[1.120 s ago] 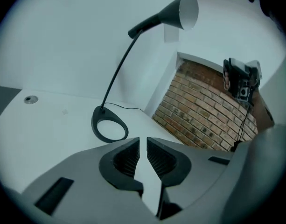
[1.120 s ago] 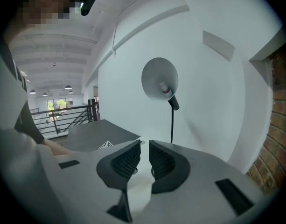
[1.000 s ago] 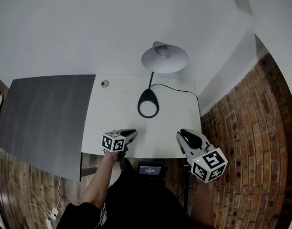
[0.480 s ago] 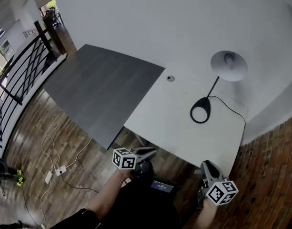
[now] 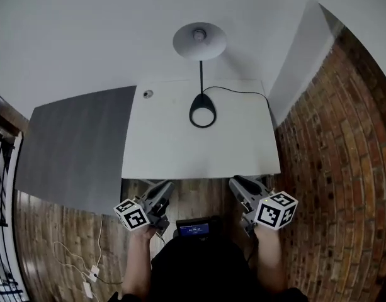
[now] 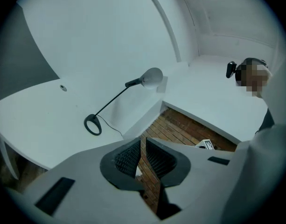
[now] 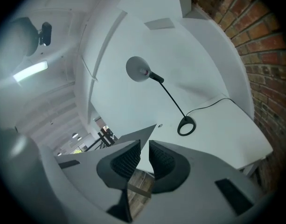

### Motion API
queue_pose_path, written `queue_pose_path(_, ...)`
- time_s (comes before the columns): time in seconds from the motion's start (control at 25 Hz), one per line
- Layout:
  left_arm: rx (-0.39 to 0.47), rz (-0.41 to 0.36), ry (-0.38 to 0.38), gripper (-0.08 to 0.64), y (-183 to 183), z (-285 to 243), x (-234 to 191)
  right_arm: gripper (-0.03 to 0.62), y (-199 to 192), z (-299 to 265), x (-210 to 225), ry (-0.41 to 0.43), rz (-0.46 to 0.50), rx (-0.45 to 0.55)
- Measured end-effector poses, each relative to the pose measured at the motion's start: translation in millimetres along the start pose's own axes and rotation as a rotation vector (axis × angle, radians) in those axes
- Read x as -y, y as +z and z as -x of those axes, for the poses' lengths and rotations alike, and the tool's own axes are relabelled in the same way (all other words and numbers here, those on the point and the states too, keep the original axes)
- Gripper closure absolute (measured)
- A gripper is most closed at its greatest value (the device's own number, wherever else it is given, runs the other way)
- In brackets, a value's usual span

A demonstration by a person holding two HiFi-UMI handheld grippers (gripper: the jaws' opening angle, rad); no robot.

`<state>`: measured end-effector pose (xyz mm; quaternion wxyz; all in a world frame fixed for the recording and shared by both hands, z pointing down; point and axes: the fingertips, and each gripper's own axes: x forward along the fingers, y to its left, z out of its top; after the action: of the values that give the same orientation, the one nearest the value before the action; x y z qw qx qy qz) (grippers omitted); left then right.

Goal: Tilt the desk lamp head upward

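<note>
the desk lamp (image 5: 199, 41) stands at the back of the white counter (image 5: 167, 146), close to the wall. both hand-held grippers hang off the counter's near edge, well apart from the lamp. the left hand-held gripper (image 5: 164, 186) has just been closing and now shows only a narrow gap with nothing in it. the right hand-held gripper (image 5: 238, 181) is slightly parted and empty.

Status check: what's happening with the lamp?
Left gripper empty, jaws just narrowed; right gripper open, empty. Lamp untouched on desk. Path clear.

white desk (image 5: 167, 143), brick wall (image 5: 344, 156), wooden floor (image 5: 60, 231)
</note>
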<state>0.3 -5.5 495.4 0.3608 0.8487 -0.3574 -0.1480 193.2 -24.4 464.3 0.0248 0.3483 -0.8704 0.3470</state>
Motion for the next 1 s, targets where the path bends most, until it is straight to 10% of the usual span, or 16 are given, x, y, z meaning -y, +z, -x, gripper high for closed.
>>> queue_pose_path(0.28, -0.007, 0.033, -0.163, 0.515, 6.9, 27.0, 26.7, 0.531, -14.4, 8.9, -54.5, 0.079, -0.23, 0.122)
queue_pose_path(0.56, -0.064, 0.08, -0.309, 0.52, -18.0, 18.4, 50.3, 0.531, -47.1, 23.1, -85.8, 0.045, -0.266, 0.101)
queue_pose_path(1.0, -0.054, 0.039, -0.311, 0.52, -16.9, 22.1, 83.6, 0.548, -41.2, 13.0, -93.5, 0.203, -0.316, 0.131)
